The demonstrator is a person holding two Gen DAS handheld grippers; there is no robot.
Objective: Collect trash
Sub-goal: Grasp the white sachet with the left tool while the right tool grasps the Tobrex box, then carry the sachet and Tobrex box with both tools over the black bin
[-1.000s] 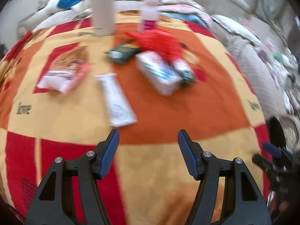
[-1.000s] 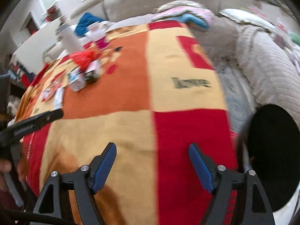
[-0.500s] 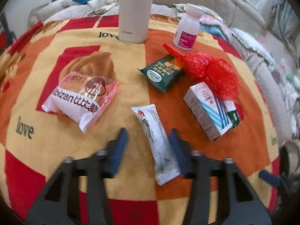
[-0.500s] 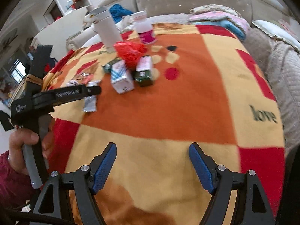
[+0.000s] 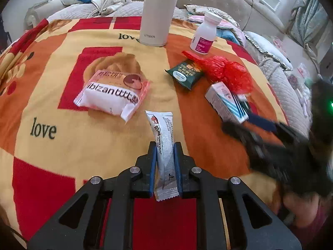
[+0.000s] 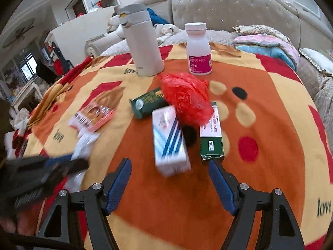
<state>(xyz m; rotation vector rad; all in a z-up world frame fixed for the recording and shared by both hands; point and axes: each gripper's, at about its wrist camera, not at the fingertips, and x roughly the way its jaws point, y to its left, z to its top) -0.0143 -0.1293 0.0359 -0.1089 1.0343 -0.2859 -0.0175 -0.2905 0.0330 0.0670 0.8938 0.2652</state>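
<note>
Left-wrist view showed the left tongs (image 5: 164, 162) clamped on the silver sachet (image 5: 163, 143), its long axis running straight ahead between the pads on the blanket (image 5: 52, 150). Right tongs (image 6: 169, 184), closing with nothing between them, faced the white box (image 6: 169, 139) lying lengthwise just ahead.

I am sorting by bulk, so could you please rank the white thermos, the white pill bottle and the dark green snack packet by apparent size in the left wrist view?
1. white thermos
2. white pill bottle
3. dark green snack packet; close to the bottle and nearer the camera, so this order is unsure.
</note>
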